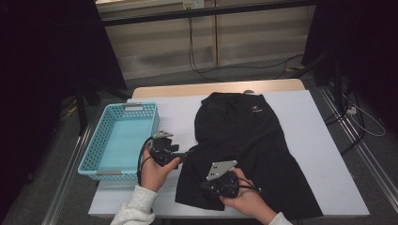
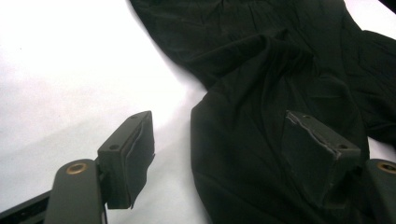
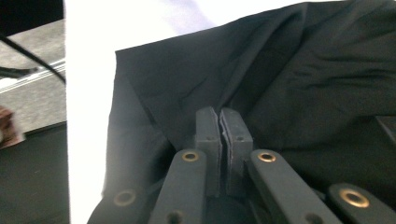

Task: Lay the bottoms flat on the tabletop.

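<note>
Pinching the near hem of the black garment (image 1: 244,140) with our right gripper (image 3: 220,122), we keep the left gripper (image 2: 219,140) spread open astride its left edge on the surface (image 1: 178,110)

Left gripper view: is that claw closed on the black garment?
No, the left claw stands open, one jaw over the white table cover, the other over the black garment.

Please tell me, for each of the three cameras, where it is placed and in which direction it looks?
High view: above the table's near side, looking forward-down; both hands, left gripper, right gripper, turquoise plastic basket.
Left gripper view: on the left gripper, open jaws over white tabletop.
Right gripper view: on the right gripper, jaws shut.
All share the black fabric garment.
</note>
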Demonstrator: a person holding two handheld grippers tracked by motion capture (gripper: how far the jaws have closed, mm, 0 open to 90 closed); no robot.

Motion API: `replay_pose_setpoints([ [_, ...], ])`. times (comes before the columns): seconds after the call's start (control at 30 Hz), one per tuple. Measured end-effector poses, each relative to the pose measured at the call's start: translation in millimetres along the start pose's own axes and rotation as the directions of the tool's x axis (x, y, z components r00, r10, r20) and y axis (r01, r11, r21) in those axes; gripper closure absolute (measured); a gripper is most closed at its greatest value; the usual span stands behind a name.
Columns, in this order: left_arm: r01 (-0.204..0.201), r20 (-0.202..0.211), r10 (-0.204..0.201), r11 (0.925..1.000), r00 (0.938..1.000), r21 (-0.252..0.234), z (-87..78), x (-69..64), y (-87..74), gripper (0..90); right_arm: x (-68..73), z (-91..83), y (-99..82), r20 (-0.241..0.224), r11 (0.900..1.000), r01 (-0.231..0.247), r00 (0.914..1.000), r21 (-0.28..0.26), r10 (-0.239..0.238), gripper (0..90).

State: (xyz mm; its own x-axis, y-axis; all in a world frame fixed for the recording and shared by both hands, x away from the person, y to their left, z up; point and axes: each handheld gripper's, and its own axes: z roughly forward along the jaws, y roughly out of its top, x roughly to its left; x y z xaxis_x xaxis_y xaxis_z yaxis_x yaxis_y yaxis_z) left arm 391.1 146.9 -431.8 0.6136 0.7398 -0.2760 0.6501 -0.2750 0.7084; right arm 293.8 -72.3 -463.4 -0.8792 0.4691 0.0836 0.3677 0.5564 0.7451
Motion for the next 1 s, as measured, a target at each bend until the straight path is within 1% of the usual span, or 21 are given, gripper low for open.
replay_pose_setpoints([
  [0.03,0.001,0.002,-0.001,1.0000,1.0000,0.002,0.3,0.3,-0.1,26.6,0.6,-1.1,-0.3,-0.013,1.0000,-0.008,0.9999,0.002,0.008,87.8],
  [0.17,-0.001,-0.003,0.001,1.0000,1.0000,0.001,1.9,2.0,-0.7,28.0,4.6,-6.3,-1.8,-0.059,0.9996,0.013,0.9982,0.025,-0.011,87.8],
  [0.2,0.002,-0.002,-0.002,1.0000,1.0000,0.001,2.6,2.1,-0.9,28.6,5.7,-8.0,-2.4,-0.080,0.9995,0.011,0.9967,0.030,-0.008,87.7],
  [0.27,-0.004,-0.008,0.004,1.0000,1.0000,0.008,4.4,2.4,-1.7,30.5,6.6,-11.1,-4.1,-0.103,0.9988,0.016,0.9946,0.046,-0.011,87.3],
  [0.4,-0.015,-0.016,0.015,0.9997,0.9997,0.021,13.2,2.6,-5.9,34.4,2.0,-15.4,-8.2,-0.095,0.9988,0.003,0.9955,0.049,0.002,86.6],
  [0.43,-0.009,-0.019,0.009,0.9998,0.9998,0.016,16.0,2.7,-7.2,35.4,0.6,-15.9,-9.1,-0.101,0.9987,-0.002,0.9949,0.051,0.007,86.6],
  [0.5,-0.020,-0.028,0.020,0.9995,0.9994,0.025,20.1,3.2,-8.8,38.3,-0.5,-16.6,-9.9,-0.099,0.9988,-0.004,0.9950,0.050,0.009,86.7],
  [0.57,-0.031,-0.037,0.032,0.9993,0.9988,0.022,23.3,3.5,-9.6,39.8,0.3,-16.6,-9.9,-0.101,0.9988,-0.007,0.9948,0.048,0.012,86.7],
  [0.6,-0.030,-0.034,0.031,0.9991,0.9989,0.031,24.7,3.6,-9.8,42.0,0.5,-16.5,-10.0,-0.100,0.9988,-0.003,0.9950,0.048,0.008,86.7],
  [0.67,-0.033,-0.026,0.034,0.9988,0.9991,0.036,28.7,3.6,-11.0,42.4,0.6,-16.8,-10.2,-0.099,0.9989,-0.001,0.9950,0.048,0.006,86.5],
  [0.7,-0.043,-0.029,0.044,0.9988,0.9986,0.022,31.0,2.5,-11.4,42.4,0.5,-16.8,-10.5,-0.098,0.9989,-0.002,0.9952,0.046,0.006,86.5],
  [0.77,-0.055,-0.031,0.056,0.9982,0.9979,0.022,32.9,0.7,-10.9,43.1,0.2,-17.4,-10.9,-0.094,0.9989,-0.003,0.9956,0.047,0.007,86.5],
  [0.8,-0.051,-0.045,0.052,0.9984,0.9976,0.023,33.9,-2.5,-11.0,47.0,0.2,-17.4,-11.2,-0.089,0.9989,-0.006,0.9960,0.046,0.010,86.4],
  [0.83,-0.054,-0.002,0.054,0.9977,0.9985,0.040,34.1,-3.5,-10.6,52.4,0.2,-17.4,-11.4,-0.089,0.9990,-0.006,0.9959,0.045,0.010,86.2],
  [0.87,-0.047,0.009,0.047,0.9983,0.9989,0.035,35.5,-5.4,-10.9,54.4,0.3,-17.6,-11.5,-0.086,0.9991,-0.006,0.9962,0.042,0.010,85.3],
  [0.9,-0.054,0.012,0.054,0.9974,0.9985,0.047,35.8,-7.6,-10.8,57.4,0.2,-17.7,-11.5,-0.084,0.9991,-0.006,0.9964,0.041,0.009,84.0],
  [0.93,-0.045,0.017,0.044,0.9972,0.9989,0.061,35.7,-9.0,-10.3,66.7,0.1,-17.7,-11.5,-0.082,0.9992,-0.005,0.9966,0.039,0.008,82.0],
  [0.97,-0.030,0.028,0.028,0.9965,0.9992,0.078,35.3,-9.6,-9.6,70.7,0.0,-17.8,-11.4,-0.078,0.9994,-0.005,0.9969,0.034,0.008,80.9],
  [1.0,-0.027,0.023,0.025,0.9961,0.9994,0.085,36.0,-10.9,-9.6,76.6,0.0,-17.9,-11.1,-0.073,0.9995,-0.009,0.9972,0.032,0.011,80.4],
])
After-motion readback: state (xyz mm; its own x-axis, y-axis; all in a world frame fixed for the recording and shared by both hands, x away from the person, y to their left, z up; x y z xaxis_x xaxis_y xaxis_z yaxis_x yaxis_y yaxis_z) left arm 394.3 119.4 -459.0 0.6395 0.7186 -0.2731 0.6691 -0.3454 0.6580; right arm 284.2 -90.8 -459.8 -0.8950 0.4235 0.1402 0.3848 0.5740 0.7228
